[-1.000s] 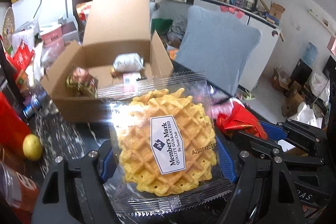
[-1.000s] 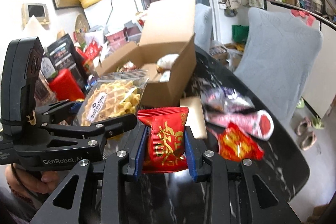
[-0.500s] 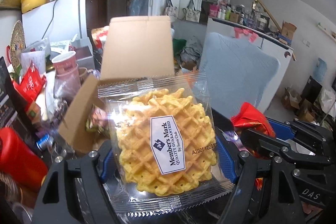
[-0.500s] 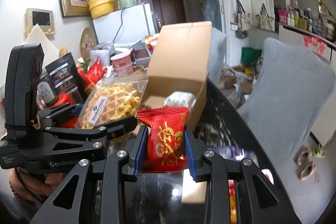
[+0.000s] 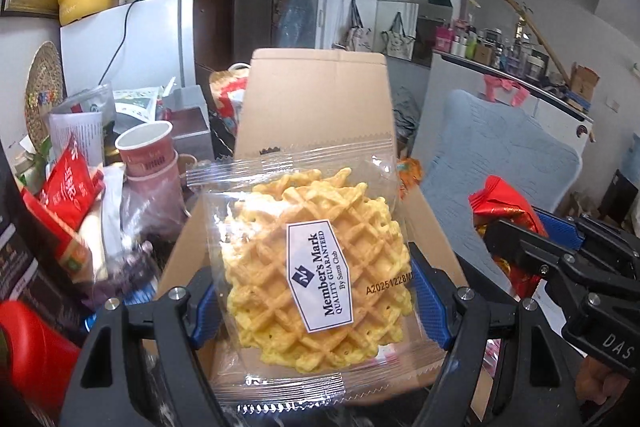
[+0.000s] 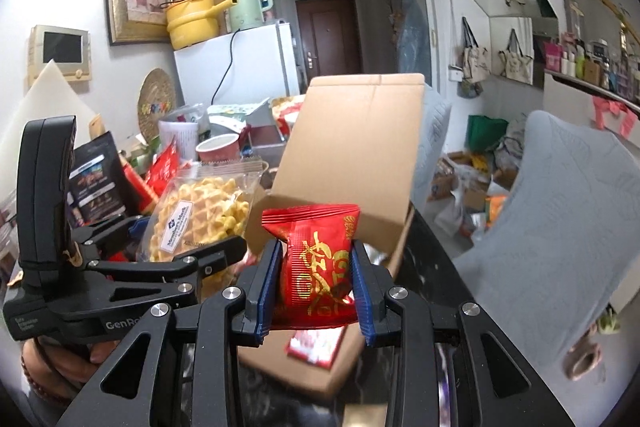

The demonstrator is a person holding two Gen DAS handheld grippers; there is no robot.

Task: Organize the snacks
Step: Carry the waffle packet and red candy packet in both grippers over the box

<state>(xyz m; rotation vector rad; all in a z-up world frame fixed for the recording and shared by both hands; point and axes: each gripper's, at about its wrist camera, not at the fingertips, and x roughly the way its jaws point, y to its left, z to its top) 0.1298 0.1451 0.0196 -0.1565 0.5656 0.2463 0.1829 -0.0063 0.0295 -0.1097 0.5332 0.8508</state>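
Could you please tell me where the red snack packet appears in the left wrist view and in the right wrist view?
Left wrist view: the red snack packet sits at the right edge, gripped by the right tool, beside the waffle pack.
Right wrist view: the packet is at centre bottom, between the tool's blue pads.
Shared landmark: the open cardboard box with its raised flap, behind the packet in both views.

The waffle pack (image 5: 316, 259) carries a white label (image 5: 320, 277) reading "Member's Mark, QUALITY GUARANTEED, By Sam's Club", and beside it the wrapper is stamped "A20251228". "DAS" shows on the right gripper (image 5: 618, 341) body. The left gripper (image 6: 120, 325) body reads "GenRo", the rest hidden. Gold characters on the red packet (image 6: 318, 271) aren't legible.
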